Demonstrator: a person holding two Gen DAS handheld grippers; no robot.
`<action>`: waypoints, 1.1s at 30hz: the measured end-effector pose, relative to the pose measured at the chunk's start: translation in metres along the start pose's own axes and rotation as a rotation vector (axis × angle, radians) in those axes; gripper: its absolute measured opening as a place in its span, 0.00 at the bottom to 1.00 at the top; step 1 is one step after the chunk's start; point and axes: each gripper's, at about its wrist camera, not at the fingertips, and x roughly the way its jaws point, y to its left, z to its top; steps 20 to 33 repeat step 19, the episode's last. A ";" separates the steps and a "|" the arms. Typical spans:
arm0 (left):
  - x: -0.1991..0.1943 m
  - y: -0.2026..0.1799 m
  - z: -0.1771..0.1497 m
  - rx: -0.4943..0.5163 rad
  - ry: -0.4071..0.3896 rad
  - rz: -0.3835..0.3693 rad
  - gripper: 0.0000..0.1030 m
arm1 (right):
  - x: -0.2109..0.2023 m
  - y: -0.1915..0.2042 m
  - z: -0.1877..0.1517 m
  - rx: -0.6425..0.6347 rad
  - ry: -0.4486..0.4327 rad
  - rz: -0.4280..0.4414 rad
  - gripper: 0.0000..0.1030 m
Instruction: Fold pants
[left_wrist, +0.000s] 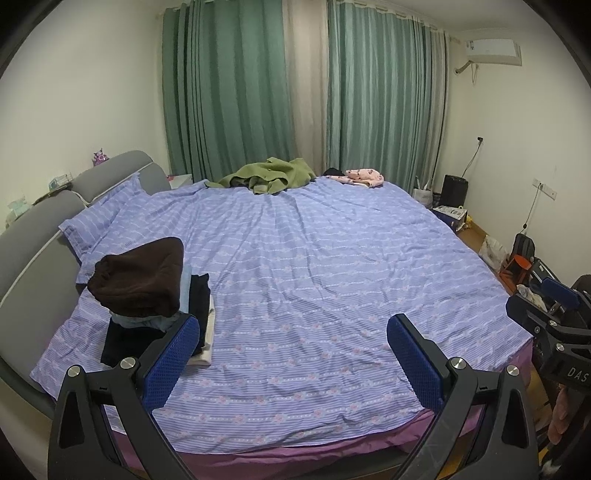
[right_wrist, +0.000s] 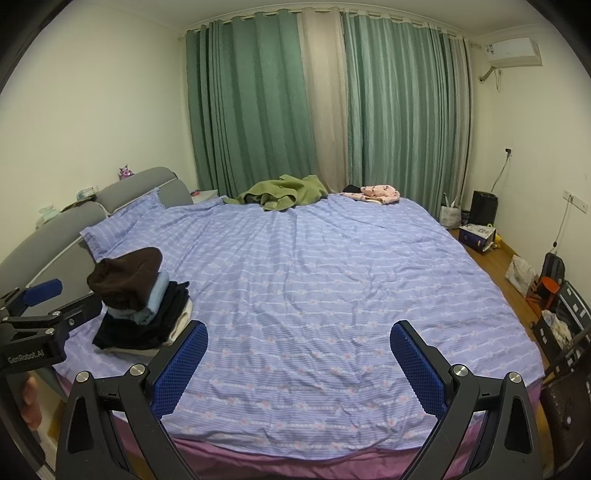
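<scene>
Both the left gripper (left_wrist: 290, 356) and the right gripper (right_wrist: 299, 363) are hovering wide open, empty. Reaching for the far green garment (left_wrist: 271, 177) is risking toppling the near-left folded stack (left_wrist: 147, 295).

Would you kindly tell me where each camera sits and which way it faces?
Left wrist: on the left gripper, at the bed's near edge, facing the curtains; its open fingers show, the right gripper at right.
Right wrist: on the right gripper, same heading; open fingers, the left gripper at left.
Shared: bed, folded pile, green garment.
</scene>
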 end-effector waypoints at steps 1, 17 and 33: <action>0.000 0.000 0.000 -0.001 0.001 0.001 1.00 | 0.000 0.000 0.000 0.000 0.000 0.001 0.97; 0.000 -0.004 -0.003 -0.016 0.009 0.007 1.00 | 0.000 -0.004 -0.002 0.004 0.001 -0.003 0.97; -0.001 -0.003 -0.004 -0.016 0.009 0.014 1.00 | -0.001 -0.005 -0.002 0.005 0.002 -0.003 0.97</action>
